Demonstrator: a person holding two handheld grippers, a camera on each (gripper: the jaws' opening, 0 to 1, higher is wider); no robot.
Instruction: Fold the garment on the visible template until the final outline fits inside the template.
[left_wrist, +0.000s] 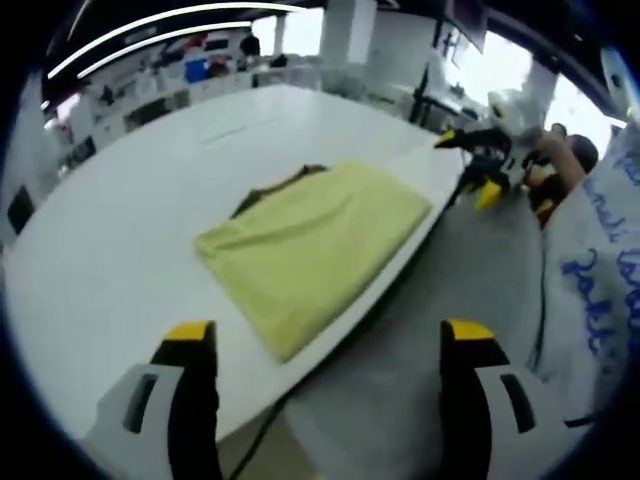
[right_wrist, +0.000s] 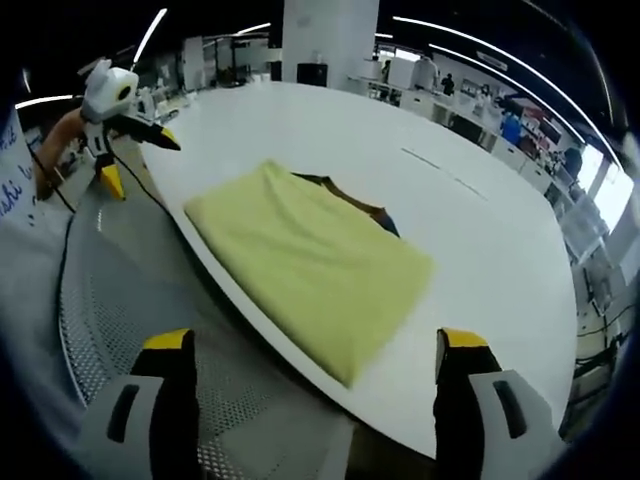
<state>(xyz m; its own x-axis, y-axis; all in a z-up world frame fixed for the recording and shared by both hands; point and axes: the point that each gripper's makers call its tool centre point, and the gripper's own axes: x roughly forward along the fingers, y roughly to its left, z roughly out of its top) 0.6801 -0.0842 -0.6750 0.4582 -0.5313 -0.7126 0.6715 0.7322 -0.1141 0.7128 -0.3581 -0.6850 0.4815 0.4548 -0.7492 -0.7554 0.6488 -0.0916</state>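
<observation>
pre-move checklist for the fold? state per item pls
1. Garment on the table: the yellow garment lies folded flat on the white table - ok.
2. Outline inside the template: a dark edge peeks out along the garment's far side; the template's full outline is covered - cannot tell.
3. Left gripper free: jaws apart, nothing between them - ok.
4. Right gripper free: jaws apart, empty - ok.
5. Grippers clear of the cloth: both are held off the table's near edge, not touching the garment - ok.
6. Garment near the edge: one corner sits close to the table rim - ok, but watch it.
</observation>
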